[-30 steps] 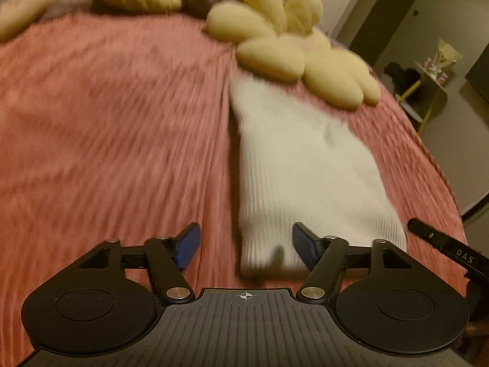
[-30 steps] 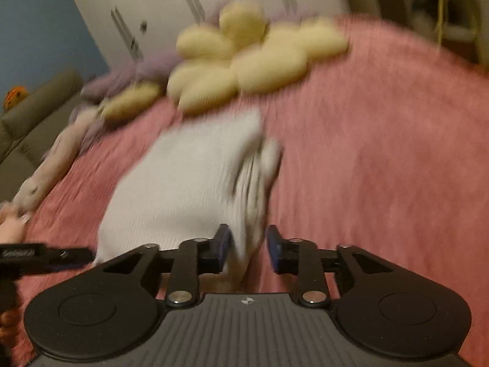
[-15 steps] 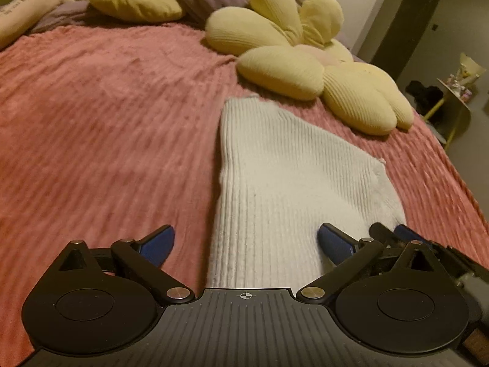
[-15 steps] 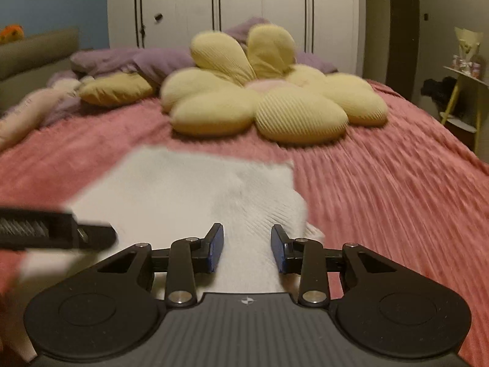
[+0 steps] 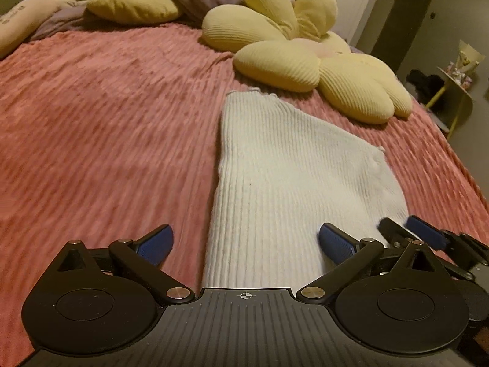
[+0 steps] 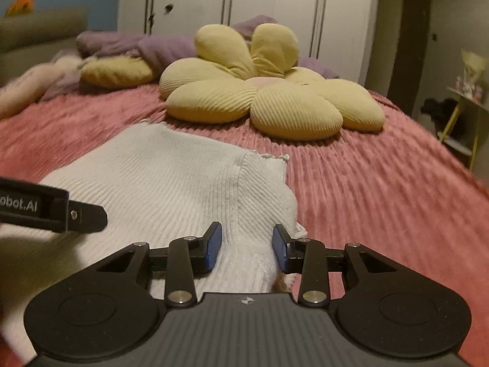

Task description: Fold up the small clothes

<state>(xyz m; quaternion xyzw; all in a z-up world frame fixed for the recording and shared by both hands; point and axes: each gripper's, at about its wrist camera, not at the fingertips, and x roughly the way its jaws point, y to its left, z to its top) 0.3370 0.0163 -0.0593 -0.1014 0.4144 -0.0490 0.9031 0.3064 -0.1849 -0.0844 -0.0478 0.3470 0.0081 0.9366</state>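
The room is dim and warm-toned, with a soft yellowish cast and no hard glare. The white knit garment [image 5: 293,177] is the brightest surface; beyond it the yellow flower cushion [image 6: 269,101] shows soft shading between its petals. Around the garment, the pink ribbed bedspread [image 5: 101,128] smears slightly with motion blur. Fisheye distortion bows the edges, and far corners darken. Left of the garment a dark shadow falls.
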